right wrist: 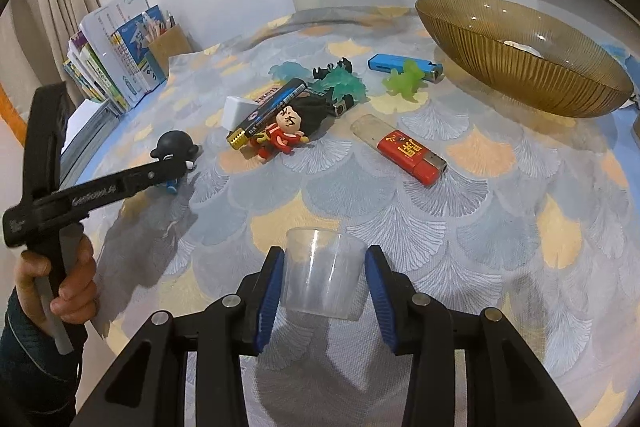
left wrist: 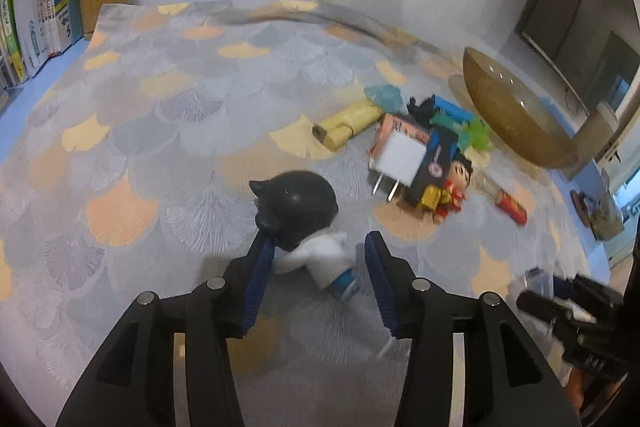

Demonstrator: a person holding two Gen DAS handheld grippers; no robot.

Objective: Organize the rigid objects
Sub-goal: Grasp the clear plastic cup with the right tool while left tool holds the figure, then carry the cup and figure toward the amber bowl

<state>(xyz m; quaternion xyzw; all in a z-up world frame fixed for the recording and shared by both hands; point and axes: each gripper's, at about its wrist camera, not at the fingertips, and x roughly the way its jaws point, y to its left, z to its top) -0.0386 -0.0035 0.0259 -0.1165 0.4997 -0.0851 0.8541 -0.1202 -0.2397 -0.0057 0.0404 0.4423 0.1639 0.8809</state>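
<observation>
A: Black-headed figurine (left wrist: 298, 223) lies on fan-patterned cloth (left wrist: 160, 131); left gripper (left wrist: 316, 247) spread around it, right pad clear.
B: Right gripper (right wrist: 324, 267)?
A: Pinching clear cup (right wrist: 322, 273). Amber bowl (right wrist: 520, 67) far right, books (right wrist: 108, 67) by white wall.

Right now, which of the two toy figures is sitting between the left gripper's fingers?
The black-headed figure in white with blue feet, between the left gripper fingers. The red-suited figure lies apart, in the pile by the white charger.
</observation>
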